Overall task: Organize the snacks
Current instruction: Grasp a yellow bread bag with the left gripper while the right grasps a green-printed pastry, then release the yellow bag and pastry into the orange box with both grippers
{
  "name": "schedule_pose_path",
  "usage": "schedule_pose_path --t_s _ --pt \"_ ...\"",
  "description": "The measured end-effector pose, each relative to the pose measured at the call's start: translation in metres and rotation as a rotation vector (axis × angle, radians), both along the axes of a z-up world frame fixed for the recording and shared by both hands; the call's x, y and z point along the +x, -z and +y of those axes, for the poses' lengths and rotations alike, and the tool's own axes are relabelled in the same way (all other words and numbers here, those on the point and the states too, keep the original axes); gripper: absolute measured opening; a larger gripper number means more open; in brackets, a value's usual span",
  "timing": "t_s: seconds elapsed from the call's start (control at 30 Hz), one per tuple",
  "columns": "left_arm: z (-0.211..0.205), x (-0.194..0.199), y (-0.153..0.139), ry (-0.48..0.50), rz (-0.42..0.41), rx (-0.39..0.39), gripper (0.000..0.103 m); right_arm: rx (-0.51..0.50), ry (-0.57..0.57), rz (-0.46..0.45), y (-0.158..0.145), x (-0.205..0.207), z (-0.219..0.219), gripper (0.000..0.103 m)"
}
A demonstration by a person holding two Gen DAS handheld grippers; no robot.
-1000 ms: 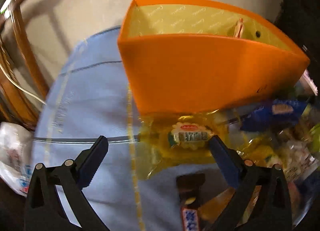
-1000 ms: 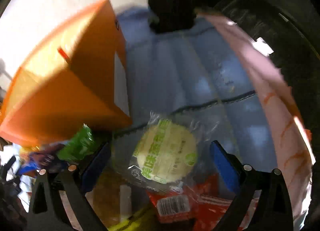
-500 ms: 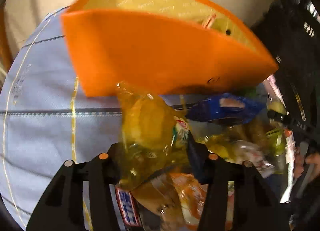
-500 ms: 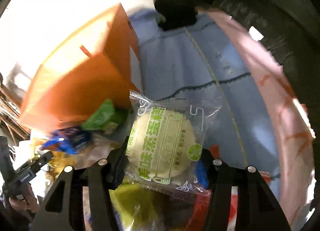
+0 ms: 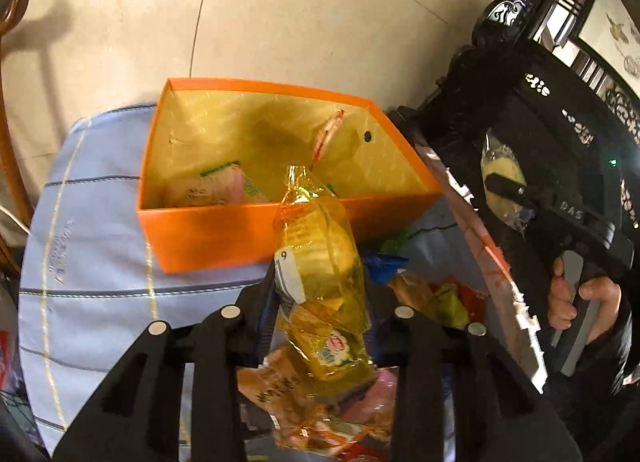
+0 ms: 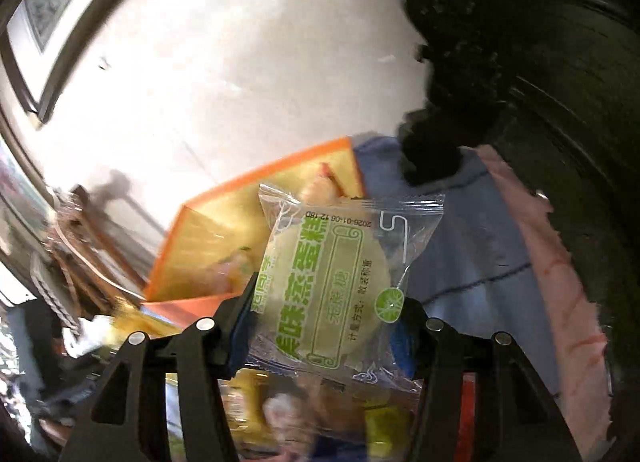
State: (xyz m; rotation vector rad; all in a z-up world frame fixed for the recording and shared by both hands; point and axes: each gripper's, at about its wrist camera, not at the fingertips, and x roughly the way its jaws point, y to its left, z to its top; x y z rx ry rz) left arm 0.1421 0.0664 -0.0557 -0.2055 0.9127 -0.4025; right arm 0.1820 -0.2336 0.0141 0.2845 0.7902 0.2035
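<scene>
Grippers: both are clamped on snacks and have been lifted clear of the pile since a second ago.
Left gripper [image 5: 320, 302]: pinched on the yellow packet [image 5: 320, 286], which was lying flat between spread fingers a second ago and is now held up on end, in front of the orange box's near wall.
Right gripper [image 6: 324, 326]: closed on the green-label cake [image 6: 332, 282], which was resting on the pile before and is now raised, seen against the orange box [image 6: 216, 242].
Orange box [image 5: 208, 238]: seen from higher than before, so its yellow lining and a pink-and-green packet [image 5: 216, 190] inside are now shown.
Snack pile [image 5: 432, 294]: left on the blue cloth [image 5: 88, 262] over the bench, just beside the box.
Right hand [image 5: 580, 302]: now in the left view, wrapped round the handle, with the cake held up beside the dark chair [image 5: 560, 102].
</scene>
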Motion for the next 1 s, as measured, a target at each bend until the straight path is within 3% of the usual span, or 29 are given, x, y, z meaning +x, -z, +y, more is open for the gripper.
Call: schedule_pose_path --t_s 0.17,0.27,0.43,0.47,0.5,0.53,0.6,0.63,0.8,0.93,1.0 --pt "0.003 0.013 -0.049 0.001 -0.116 -0.029 0.034 -0.005 -0.054 -0.095 -0.041 0.006 0.015 0.056" --pt "0.007 0.035 -0.073 -0.017 -0.155 0.024 0.034 -0.022 -0.081 -0.134 -0.057 0.024 0.026 0.057" --pt "0.015 0.068 -0.096 -0.1 -0.234 0.095 0.034 -0.079 -0.166 -0.119 -0.071 0.072 0.053 0.059" --pt "0.016 0.07 -0.095 -0.116 -0.24 0.12 0.039 -0.109 -0.189 -0.127 -0.071 0.08 0.059 0.072" --pt "0.017 0.072 -0.094 -0.148 -0.246 0.172 0.075 -0.176 -0.216 -0.165 -0.07 0.086 0.066 0.1" --pt "0.018 0.073 -0.09 -0.203 -0.246 0.262 0.099 -0.234 -0.221 -0.198 -0.069 0.087 0.071 0.099" --pt "0.02 0.064 -0.077 -0.246 -0.259 0.342 0.099 -0.357 -0.244 -0.217 -0.065 0.084 0.082 0.099" --pt "0.021 0.055 -0.067 -0.198 -0.241 0.351 0.099 -0.364 -0.3 -0.196 -0.06 0.08 0.084 0.099" --pt "0.022 0.004 -0.006 -0.053 -0.09 0.424 0.099 -0.235 -0.603 -0.077 -0.021 0.037 0.087 0.099" --pt "0.023 -0.03 0.064 0.013 0.049 0.457 0.099 -0.387 -0.723 -0.02 0.031 0.01 0.111 0.099" --pt "0.024 -0.033 0.092 0.011 0.139 0.398 0.099 -0.497 -0.791 0.005 0.059 0.003 0.131 0.099"
